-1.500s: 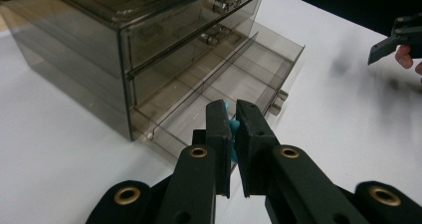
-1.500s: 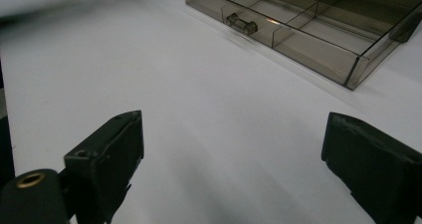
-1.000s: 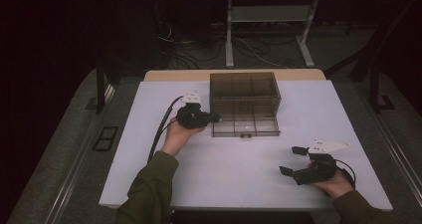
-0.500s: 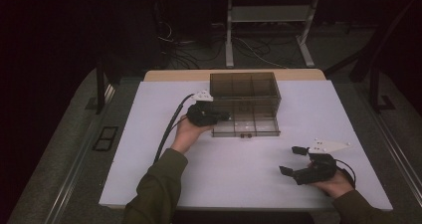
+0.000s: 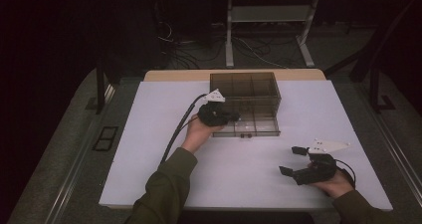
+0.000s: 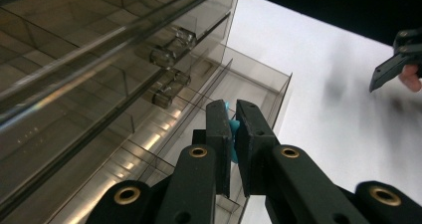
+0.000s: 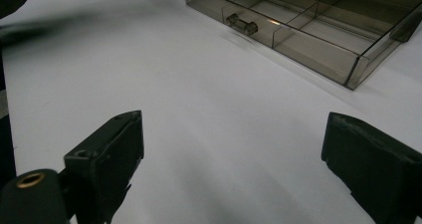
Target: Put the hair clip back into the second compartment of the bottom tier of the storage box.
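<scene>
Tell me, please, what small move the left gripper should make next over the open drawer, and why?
Probably lower a little into the drawer compartment and then open. The left gripper is shut on a small blue piece and sits right above the pulled-out drawer of the smoky plastic organizer, while the right gripper rests open on the table, apart from it.

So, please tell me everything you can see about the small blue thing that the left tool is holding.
The blue thing is small and light blue; little of it shows, so its shape and material cannot be told. It sits pinched between the two black jaws of the left tool, which stand nearly together, a narrow strip of it showing in the gap and at the left jaw's tip. It is held above the open bottom drawer of the smoky clear drawer box, and nothing but the jaws seems to touch it.
</scene>
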`<state>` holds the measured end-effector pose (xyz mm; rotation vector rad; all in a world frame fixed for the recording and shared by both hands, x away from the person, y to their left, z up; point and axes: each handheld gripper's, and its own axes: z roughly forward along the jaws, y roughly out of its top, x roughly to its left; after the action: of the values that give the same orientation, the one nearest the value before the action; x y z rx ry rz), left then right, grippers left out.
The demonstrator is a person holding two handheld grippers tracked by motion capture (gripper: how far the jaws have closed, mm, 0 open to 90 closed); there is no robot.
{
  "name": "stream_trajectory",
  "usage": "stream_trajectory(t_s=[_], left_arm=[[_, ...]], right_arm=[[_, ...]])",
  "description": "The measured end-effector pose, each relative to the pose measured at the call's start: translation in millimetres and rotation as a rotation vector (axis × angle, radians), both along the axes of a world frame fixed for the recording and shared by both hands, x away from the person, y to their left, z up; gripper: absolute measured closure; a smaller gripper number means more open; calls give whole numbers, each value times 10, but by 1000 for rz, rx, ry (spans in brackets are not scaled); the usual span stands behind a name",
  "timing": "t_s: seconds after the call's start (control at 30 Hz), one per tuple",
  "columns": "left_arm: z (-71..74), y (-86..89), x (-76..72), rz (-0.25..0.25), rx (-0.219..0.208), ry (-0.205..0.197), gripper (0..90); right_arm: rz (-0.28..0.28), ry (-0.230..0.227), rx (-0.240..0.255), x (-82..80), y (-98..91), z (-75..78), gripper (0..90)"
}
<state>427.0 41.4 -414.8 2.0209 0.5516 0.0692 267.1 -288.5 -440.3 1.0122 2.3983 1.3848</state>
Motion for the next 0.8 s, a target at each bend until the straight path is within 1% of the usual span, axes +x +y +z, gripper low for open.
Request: stream_trajectory(t_s=[0.1,0.3,0.4,0.47,0.53,0.57,0.77,0.8], left_arm=[[-49,-54,6,-6,16,4,841],[-90,-141,10,-11,27,6,841],[-116,-191,-2,-3,45,16,841],[-133,-216,-1,-7,64,9,841],[-149,-243,-7,-5,74,13,841],[-151,-247,-6,-9,90,10,841],[-185,-297,-5,1,114,20,840],[-194,-305,-5,2,124,19,840]], right_arm=[[-1,1,-1,-3,1,1,90],[1,1,-1,-5,-7,-2,89],[-1,3,0,-8,-1,2,90],[1,1,-4,-6,5,-3,90],[3,1,-4,-8,8,-3,90],[3,1,-4,-9,7,-3,90],[1,2,-4,-11,-1,-3,90],[2,2,-4,-13,0,-2,90]])
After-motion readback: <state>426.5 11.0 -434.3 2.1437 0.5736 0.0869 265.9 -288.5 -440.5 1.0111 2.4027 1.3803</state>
